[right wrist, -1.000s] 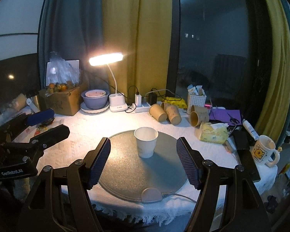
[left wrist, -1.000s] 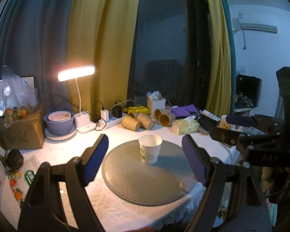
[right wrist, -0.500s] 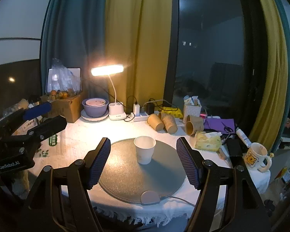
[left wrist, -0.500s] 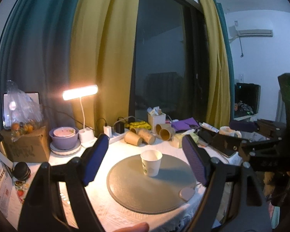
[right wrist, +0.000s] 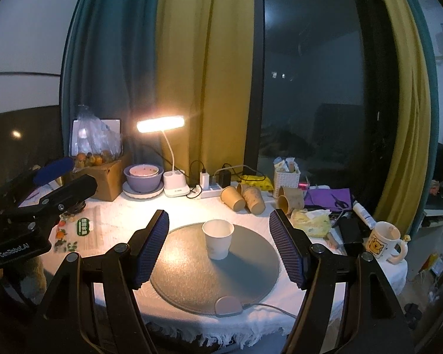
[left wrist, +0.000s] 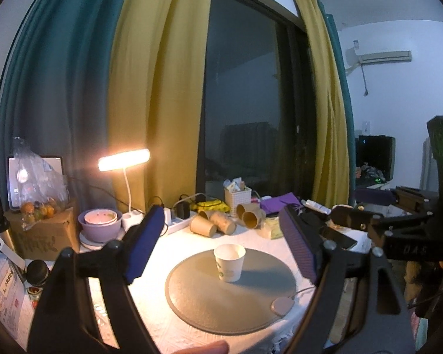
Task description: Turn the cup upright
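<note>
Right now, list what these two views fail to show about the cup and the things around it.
- White paper cup: its green print is too small to read in either view, and its base faces away.
- Round grey mat: its left edge is hidden behind the left tool's finger in the left wrist view.
- Yellow tissue pack: partly covered by the right tool's finger.
- Lamp: glare washes out its head.

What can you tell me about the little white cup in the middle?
The small white paper cup stands upright, open mouth up, on the round grey mat, a bit behind its middle. It tapers toward the base, looks empty, and shows a faint green print low on its side in the left wrist view. Nothing else touches it; both claws are open and away.
</note>
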A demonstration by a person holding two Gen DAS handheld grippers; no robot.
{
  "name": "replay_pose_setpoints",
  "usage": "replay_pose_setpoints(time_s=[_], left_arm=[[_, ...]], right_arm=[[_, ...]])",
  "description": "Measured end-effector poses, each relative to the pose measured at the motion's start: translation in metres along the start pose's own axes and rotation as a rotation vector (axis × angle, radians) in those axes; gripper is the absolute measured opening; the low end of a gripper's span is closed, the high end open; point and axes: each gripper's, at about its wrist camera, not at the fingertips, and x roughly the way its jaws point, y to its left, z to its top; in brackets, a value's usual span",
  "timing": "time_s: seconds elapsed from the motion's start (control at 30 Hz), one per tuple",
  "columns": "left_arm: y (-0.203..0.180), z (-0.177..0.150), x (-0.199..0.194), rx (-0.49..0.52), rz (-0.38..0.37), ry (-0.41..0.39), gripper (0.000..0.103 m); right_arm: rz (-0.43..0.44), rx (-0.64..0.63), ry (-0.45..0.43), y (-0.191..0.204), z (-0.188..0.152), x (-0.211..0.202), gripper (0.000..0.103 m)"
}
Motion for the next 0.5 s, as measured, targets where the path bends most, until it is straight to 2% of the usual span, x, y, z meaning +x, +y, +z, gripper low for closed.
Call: replay_pose_setpoints(time_s=[0.5], left_arm=[[0.0037, 0.0047, -0.0045, -0.015, -0.002, -0.005, 0.081]], right_arm=[[-0.011, 0.002, -0.015, -0.001, 0.0037, -0.0086, 0.074]])
